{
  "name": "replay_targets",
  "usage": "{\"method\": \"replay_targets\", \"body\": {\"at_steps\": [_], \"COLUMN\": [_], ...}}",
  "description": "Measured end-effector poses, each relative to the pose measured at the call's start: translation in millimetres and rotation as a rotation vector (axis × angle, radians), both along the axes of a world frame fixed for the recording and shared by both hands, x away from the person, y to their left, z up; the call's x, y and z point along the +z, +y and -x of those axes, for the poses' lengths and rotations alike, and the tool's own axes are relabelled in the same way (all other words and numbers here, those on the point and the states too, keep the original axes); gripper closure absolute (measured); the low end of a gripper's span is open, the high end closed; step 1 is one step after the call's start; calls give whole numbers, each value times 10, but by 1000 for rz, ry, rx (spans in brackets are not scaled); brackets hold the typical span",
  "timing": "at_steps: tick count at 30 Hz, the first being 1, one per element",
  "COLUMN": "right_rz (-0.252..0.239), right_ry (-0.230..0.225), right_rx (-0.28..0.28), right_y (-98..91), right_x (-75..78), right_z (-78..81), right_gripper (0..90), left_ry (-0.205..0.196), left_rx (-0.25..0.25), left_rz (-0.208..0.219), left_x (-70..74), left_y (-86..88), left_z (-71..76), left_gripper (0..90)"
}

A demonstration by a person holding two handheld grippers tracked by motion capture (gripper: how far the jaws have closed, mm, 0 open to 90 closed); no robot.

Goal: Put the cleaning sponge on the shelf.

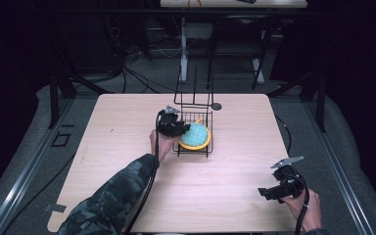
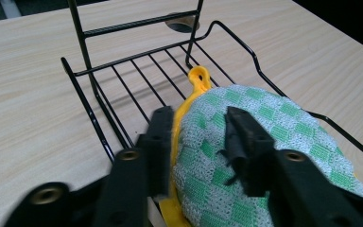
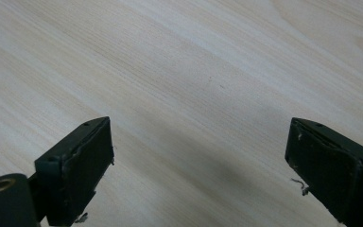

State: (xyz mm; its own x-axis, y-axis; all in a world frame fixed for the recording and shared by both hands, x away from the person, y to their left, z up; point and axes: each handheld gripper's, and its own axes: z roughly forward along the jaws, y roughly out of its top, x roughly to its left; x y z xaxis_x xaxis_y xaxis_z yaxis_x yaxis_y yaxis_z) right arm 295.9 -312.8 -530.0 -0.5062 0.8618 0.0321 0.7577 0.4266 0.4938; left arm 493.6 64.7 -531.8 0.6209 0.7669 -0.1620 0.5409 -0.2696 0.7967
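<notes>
The left gripper (image 2: pixel 196 142) has its two black jaws set narrowly apart around the near edge of a round green-and-white checked knitted cloth (image 2: pixel 260 142), with a flat yellow silicone holder (image 2: pixel 191 94) standing on edge just behind it; one jaw presses the yellow edge, the other lies on the knit face, so the pair looks pinched between them. Both lie in a low black wire rack (image 2: pixel 118 75) just ahead of this gripper, whose upright frame rises beyond the jaws. The left gripper view shows the yellow holder's small looped tab pointing away from the gripper and the wire bars beneath, which the high view does not resolve. In the high view the left gripper (image 1: pixel 176 128) sits at the rack's (image 1: pixel 194 147) left side, the cloth (image 1: pixel 196 133) just to its right, on the pale wood-grain desk (image 1: pixel 127 142). A small dark round hole (image 1: pixel 217 105) in the desk lies beyond the rack.

Well apart, the right gripper (image 1: pixel 267 192) is held near the desk's near right corner. The right gripper view shows the right gripper's (image 3: pixel 201 165) jaws spread wide with nothing between them, bare desk (image 3: pixel 194 71) ahead
</notes>
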Motion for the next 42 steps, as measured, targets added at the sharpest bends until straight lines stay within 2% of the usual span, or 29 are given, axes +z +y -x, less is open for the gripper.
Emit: {"method": "replay_targets", "body": {"at_steps": [3, 6, 7, 11, 15, 19, 24, 34, 41, 42], "right_rz": [-6, -3, -6, -10, -9, -13, -4, -16, -9, -11], "right_ry": [-1, -2, -2, -7, -6, 2, -10, -18, -16, -16], "right_rx": [-1, 1, 1, 1, 4, 5, 10, 7, 11, 11], "right_y": [2, 1, 3, 8, 8, 17, 18, 34, 35, 36], "right_x": [5, 4, 5, 0, 11, 14, 14, 23, 25, 24], "right_z": [3, 2, 3, 0, -4, -11, -24, -28, -31, -32], "right_gripper": [80, 80, 80, 80, 80, 80, 80, 80, 80, 80], "left_ry": [-7, -17, -22, -37, -42, -57, -73, -91, -102, -107], "left_rx": [-3, -13, -5, -11, -7, 7, 17, 3, 1, -2], "left_rz": [-22, -23, -5, -16, -20, -9, -2, -16, -35, -49], "left_x": [34, 73, 89, 143, 189, 234, 313, 412, 438, 448], "left_y": [-6, 11, 9, 50, 137, 238, 346, 525, 662, 697], "left_z": [21, 46, 61, 94, 135, 180, 251, 479, 630, 653], "left_gripper": [438, 342, 317, 222, 165, 151, 144, 122, 120, 120]}}
